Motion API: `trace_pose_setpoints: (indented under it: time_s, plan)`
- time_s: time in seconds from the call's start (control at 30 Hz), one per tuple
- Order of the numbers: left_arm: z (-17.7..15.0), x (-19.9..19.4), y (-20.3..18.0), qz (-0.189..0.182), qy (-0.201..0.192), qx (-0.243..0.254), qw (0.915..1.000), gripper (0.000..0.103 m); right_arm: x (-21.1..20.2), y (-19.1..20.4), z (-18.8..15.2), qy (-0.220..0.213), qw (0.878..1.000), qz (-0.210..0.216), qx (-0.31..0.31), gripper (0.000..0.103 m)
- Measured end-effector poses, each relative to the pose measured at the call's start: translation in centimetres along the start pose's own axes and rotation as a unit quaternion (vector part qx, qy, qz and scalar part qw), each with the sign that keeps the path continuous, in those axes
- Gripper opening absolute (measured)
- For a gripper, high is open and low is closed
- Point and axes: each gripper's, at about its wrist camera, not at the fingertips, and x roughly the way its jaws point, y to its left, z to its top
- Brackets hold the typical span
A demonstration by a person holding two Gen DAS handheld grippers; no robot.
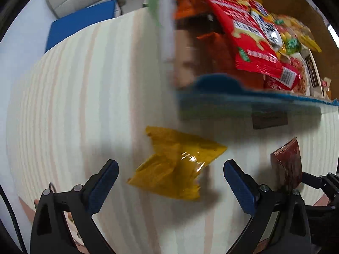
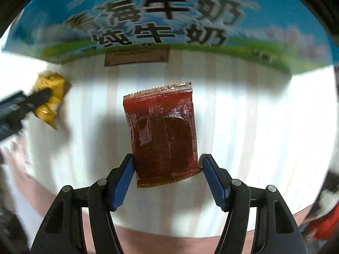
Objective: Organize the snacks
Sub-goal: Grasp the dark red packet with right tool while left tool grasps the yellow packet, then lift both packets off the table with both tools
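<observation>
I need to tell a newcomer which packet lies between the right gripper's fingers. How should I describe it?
Start at the big blue milk carton on the striped tablecloth. Just in front of it lies a dark red packet with zigzag ends, between the open fingers of the right gripper. Its neighbour, the crumpled packet to the left, is yellow.

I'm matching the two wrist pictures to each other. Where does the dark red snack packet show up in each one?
Left wrist: the dark red packet stands at the lower right edge, beside the left claw, which is open around the yellow packet.
Right wrist: the dark red packet fills the centre, between the open fingers of the right claw.
Shared landmark: the blue milk carton at the top of the striped table.
</observation>
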Motion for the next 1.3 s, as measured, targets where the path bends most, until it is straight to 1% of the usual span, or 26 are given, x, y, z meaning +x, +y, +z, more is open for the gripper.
trace_pose_setpoints:
  time_s: [0.03,0.07,0.1,0.13,0.2,0.23,0.3,0.37,0.43,0.53,0.57,0.6,0.63,0.67,0.7,0.77,0.87,0.93,1.03,1.13,1.2,1.3]
  plan:
    - [0.4,0.3,-0.5,-0.005,0.004,0.007,1.0,0.101,-0.1,-0.5,0.2,0.008,1.0,0.021,0.011,0.072]
    - [0.8,0.7,-0.8,-0.011,0.01,0.013,0.9998,0.101,-0.3,-1.0,0.6,0.012,0.999,0.035,0.019,0.079]
    - [0.9,0.9,-1.2,-0.019,0.015,0.016,0.9996,0.099,-0.7,-1.4,1.0,0.009,0.999,0.037,0.02,0.083]
    - [1.0,1.2,-1.4,-0.025,0.019,0.016,0.9994,0.091,-1.3,-1.9,1.7,0.003,0.999,0.037,0.017,0.085]
    - [1.4,1.7,-1.5,-0.029,0.026,0.015,0.9991,0.083,-2.0,-1.8,2.7,-0.009,0.999,0.031,0.003,0.086]
    - [1.5,1.8,-1.4,-0.031,0.026,0.014,0.9991,0.078,-2.3,-1.7,2.8,-0.008,1.0,0.024,-0.004,0.086]
    - [1.4,1.7,-1.2,-0.034,0.024,0.005,0.9991,0.076,-2.3,-1.6,3.5,-0.001,1.0,0.005,-0.014,0.086]
    - [1.2,1.5,-1.1,-0.033,0.025,-0.004,0.9991,0.073,-1.8,-1.1,4.4,0.004,1.0,0.004,-0.028,0.086]
    - [-0.6,1.2,-1.1,-0.035,0.035,-0.018,0.9986,0.073,-1.6,0.4,3.4,0.015,0.999,-0.009,-0.031,0.086]
    - [-1.5,1.3,-1.3,-0.03,0.044,-0.034,0.998,0.073,-0.3,1.2,4.0,0.023,0.999,-0.038,-0.022,0.086]
    - [-2.0,1.3,-1.3,-0.029,0.048,-0.039,0.9977,0.073,-0.1,1.3,4.1,0.02,0.998,-0.049,-0.021,0.083]
    - [-2.5,1.4,-1.2,-0.025,0.055,-0.046,0.9971,0.073,-0.1,1.4,3.9,0.013,0.998,-0.06,-0.025,0.073]
    - [-2.4,1.6,-1.3,-0.028,0.061,-0.053,0.9964,0.073,-0.1,1.6,3.6,0.009,0.996,-0.078,-0.029,0.069]
    - [-3.0,1.5,-1.2,-0.035,0.063,-0.061,0.9955,0.073,-0.3,1.6,3.4,0.004,0.996,-0.083,-0.033,0.062]
    - [-3.1,1.6,-1.4,-0.037,0.068,-0.065,0.9949,0.073,-0.4,1.6,3.2,0.004,0.996,-0.084,-0.03,0.06]
    - [-4.0,1.6,-1.6,-0.039,0.074,-0.071,0.994,0.073,0.1,1.7,2.5,0.011,0.996,-0.081,-0.027,0.06]
    - [-5.1,1.4,-2.0,-0.049,0.084,-0.083,0.9918,0.073,0.2,0.5,1.3,0.025,0.997,-0.075,-0.025,0.059]
    - [-6.0,1.3,-2.6,-0.053,0.088,-0.087,0.9909,0.073,0.2,-0.2,1.0,0.035,0.997,-0.069,-0.02,0.059]
    - [-6.9,1.0,-3.6,-0.056,0.094,-0.088,0.9901,0.073,0.4,-2.0,-1.1,0.051,0.997,-0.055,-0.009,0.059]
    - [-8.5,0.7,-4.8,-0.061,0.103,-0.084,0.9892,0.073,0.7,-3.1,-2.4,0.065,0.997,-0.045,0.001,0.059]
    - [-9.0,0.8,-5.5,-0.063,0.111,-0.081,0.9886,0.073,0.3,-4.7,-2.8,0.072,0.997,-0.037,0.008,0.059]
    - [-9.0,1.4,-6.1,-0.063,0.121,-0.071,0.9882,0.073,0.2,-5.3,-2.9,0.074,0.997,-0.033,0.014,0.06]
